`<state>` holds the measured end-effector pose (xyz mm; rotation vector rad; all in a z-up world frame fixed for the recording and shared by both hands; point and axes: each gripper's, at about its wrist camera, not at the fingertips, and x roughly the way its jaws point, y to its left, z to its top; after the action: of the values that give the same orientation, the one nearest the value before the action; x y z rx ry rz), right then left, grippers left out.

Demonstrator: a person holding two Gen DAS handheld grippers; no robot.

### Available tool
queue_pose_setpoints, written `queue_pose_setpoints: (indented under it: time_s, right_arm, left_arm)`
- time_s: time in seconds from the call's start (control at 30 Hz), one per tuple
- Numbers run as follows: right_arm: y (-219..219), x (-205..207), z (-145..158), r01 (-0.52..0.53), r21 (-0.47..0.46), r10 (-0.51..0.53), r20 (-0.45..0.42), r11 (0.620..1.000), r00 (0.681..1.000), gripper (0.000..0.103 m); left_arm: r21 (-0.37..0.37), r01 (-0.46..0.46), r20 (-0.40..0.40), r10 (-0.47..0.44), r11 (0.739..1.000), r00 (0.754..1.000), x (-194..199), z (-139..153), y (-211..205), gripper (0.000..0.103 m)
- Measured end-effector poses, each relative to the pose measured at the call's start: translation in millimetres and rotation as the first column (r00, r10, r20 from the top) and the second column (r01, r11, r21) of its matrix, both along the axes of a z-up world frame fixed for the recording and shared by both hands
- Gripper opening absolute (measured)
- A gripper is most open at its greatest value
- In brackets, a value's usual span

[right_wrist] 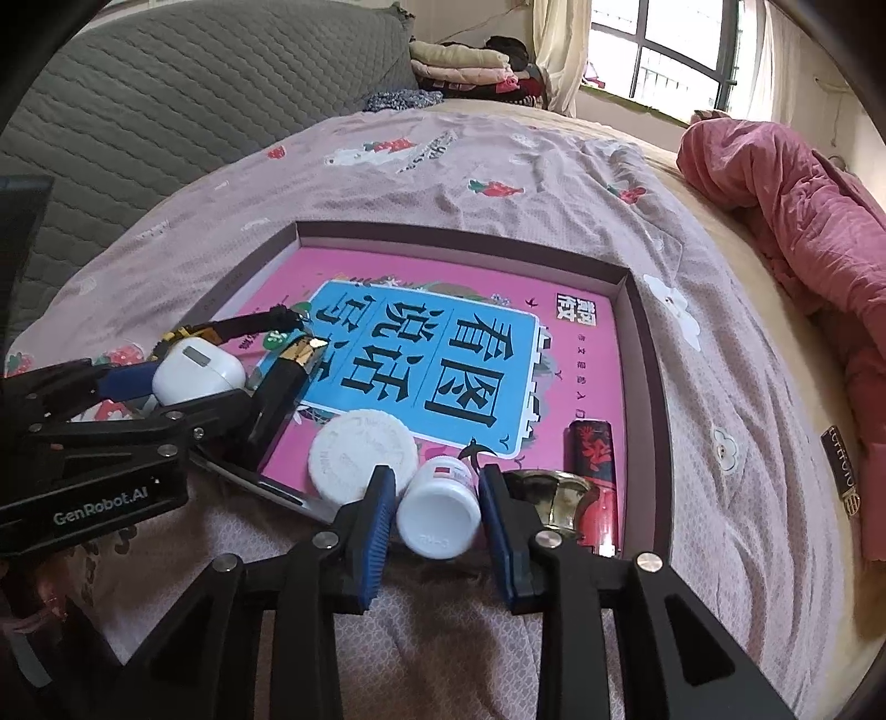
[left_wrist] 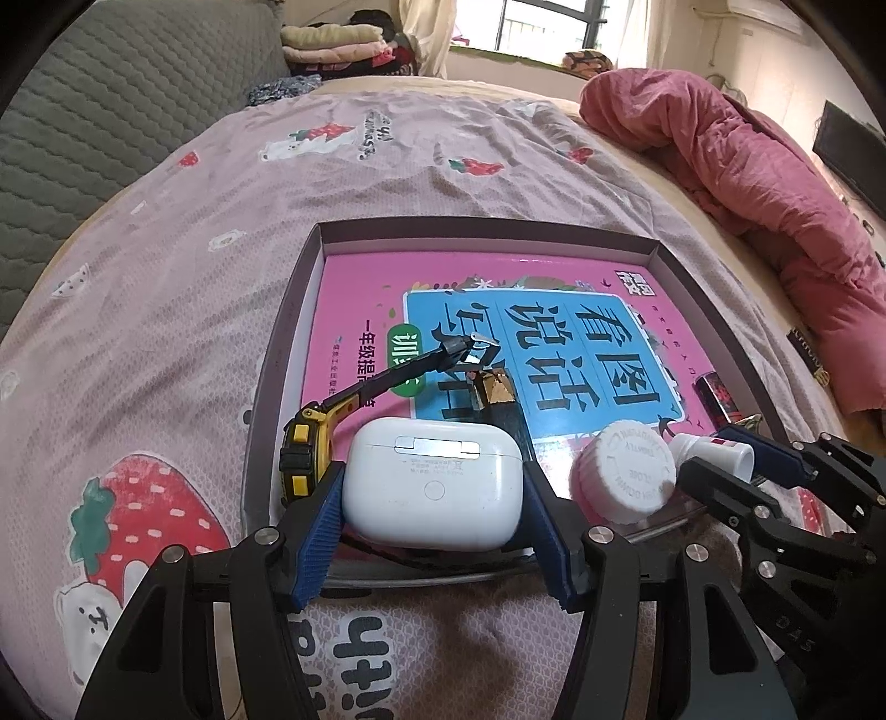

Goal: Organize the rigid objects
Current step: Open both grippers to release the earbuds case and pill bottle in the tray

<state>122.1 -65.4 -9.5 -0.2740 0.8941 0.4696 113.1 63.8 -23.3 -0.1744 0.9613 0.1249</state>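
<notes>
A shallow box tray (left_wrist: 487,230) (right_wrist: 465,232) lies on the bed with a pink book (left_wrist: 365,288) (right_wrist: 576,354) inside. My left gripper (left_wrist: 432,487) is shut on a white earbud case (left_wrist: 434,484) (right_wrist: 196,371) at the tray's near left edge. My right gripper (right_wrist: 437,493) is shut on a small white bottle (right_wrist: 440,512) (left_wrist: 714,450) at the near edge. A white-capped pink jar (left_wrist: 623,471) (right_wrist: 362,457) lies between them. A yellow tape measure (left_wrist: 302,457), a small gold-brown object (left_wrist: 493,387) (right_wrist: 302,351), a red lighter (right_wrist: 592,465) (left_wrist: 720,393) and a brass bell (right_wrist: 556,493) also lie in the tray.
The bed has a pink strawberry-print sheet (left_wrist: 221,232). A rumpled red quilt (left_wrist: 775,183) (right_wrist: 803,221) lies at the right. A grey quilted headboard (left_wrist: 99,111) is at the left, with folded clothes (left_wrist: 343,47) and a window (right_wrist: 664,50) beyond.
</notes>
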Motion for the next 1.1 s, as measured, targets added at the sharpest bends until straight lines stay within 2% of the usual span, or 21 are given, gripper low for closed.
queue_pose_setpoints:
  time_s: [0.23,0.87,0.93,1.1]
  right_arm:
    - [-12.6,-7.8,14.7,0.019,0.065,-0.021,0.034,0.998,0.999,0.037]
    - [-30.1,-17.1,21.6,0.070,0.103,-0.074,0.040,0.992,0.996,0.039]
    - [-30.9,-18.1,21.9,0.070,0.101,-0.074,0.039,0.992,0.996,0.045]
    - [-30.9,-18.9,22.7,0.071,0.099,-0.075,0.041,0.993,0.996,0.046]
  left_arm:
    - [-0.001,-0.005,-0.004,0.005,1.000,1.000,-0.6,-0.1,-0.3,0.063]
    - [-0.024,-0.011,0.013,0.011,1.000,1.000,-5.3,5.1,2.5,0.063]
    - [-0.029,-0.012,0.018,0.012,1.000,1.000,-6.4,6.4,3.3,0.063]
    - [-0.033,-0.011,0.027,0.012,0.999,1.000,-8.2,8.8,3.7,0.063]
